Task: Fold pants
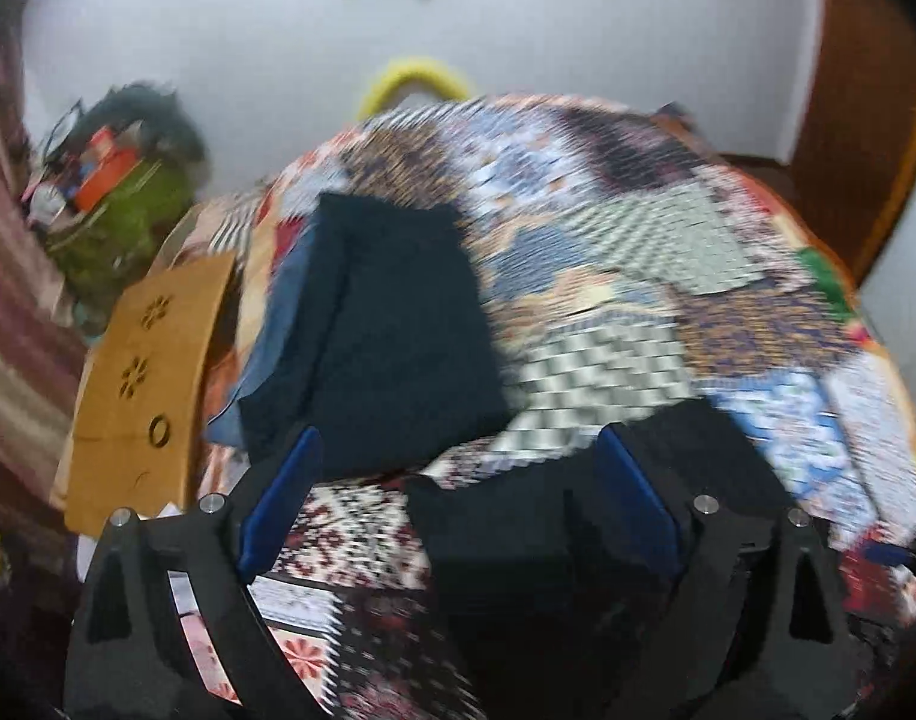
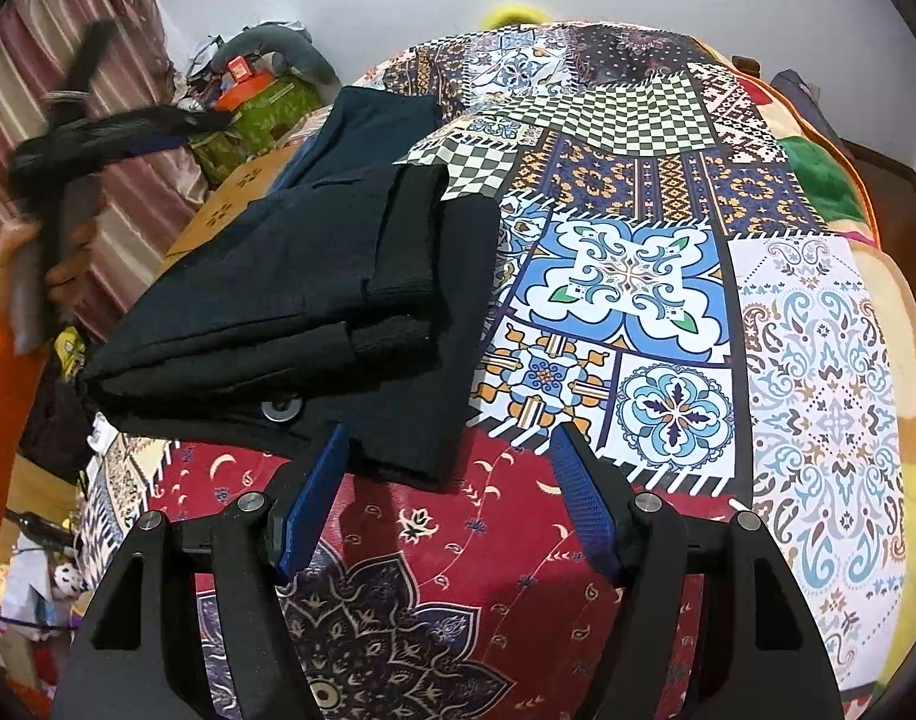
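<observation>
Right claw point(image 2: 449, 462) hangs with jaws apart, empty, just short of the near edge of the black pants point(image 2: 314, 300). Left claw point(image 1: 458, 468) also spread, holding nothing; view blurred. Pants lie folded in a thick stack on the patchwork bedspread point(image 2: 637, 276), another dark garment point(image 2: 374, 120) behind. Folding looks done; next likely a final tidy or withdrawal.
</observation>
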The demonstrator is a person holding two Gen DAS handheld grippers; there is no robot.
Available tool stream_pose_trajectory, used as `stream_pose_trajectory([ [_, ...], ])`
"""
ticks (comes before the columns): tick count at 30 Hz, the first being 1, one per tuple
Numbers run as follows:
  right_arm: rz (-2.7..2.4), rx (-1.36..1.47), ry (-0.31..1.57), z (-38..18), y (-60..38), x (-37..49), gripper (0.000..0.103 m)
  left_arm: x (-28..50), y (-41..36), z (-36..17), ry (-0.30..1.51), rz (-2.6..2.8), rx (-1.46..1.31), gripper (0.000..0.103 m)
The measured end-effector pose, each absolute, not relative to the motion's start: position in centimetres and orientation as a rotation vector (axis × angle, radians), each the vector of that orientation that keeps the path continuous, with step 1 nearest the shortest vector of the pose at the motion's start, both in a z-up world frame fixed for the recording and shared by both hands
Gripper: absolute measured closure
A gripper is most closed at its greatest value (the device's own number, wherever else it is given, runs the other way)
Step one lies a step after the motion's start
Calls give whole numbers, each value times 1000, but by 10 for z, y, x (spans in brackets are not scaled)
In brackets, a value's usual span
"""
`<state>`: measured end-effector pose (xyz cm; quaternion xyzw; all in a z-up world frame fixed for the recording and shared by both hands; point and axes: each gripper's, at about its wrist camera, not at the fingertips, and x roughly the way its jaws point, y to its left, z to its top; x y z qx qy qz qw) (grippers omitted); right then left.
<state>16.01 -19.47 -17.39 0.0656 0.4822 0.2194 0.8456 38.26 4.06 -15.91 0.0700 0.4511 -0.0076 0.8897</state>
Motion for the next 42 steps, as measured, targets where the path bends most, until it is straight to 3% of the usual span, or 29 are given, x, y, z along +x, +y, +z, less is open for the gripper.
stream_pose_trajectory([
  [7,445,152,1010,-169,-196,156,37,436,70,-248,1160,79,158,10],
  [11,425,137,1000,-166,-200,155,37,428,81,-281,1237,63,72,9],
  [31,392,127,945,-149,-226,141,37,264,86,-240,1232,-61,-28,9],
  [42,406,117,937,-149,-227,151,36,223,51,-218,1178,-146,-15,10],
])
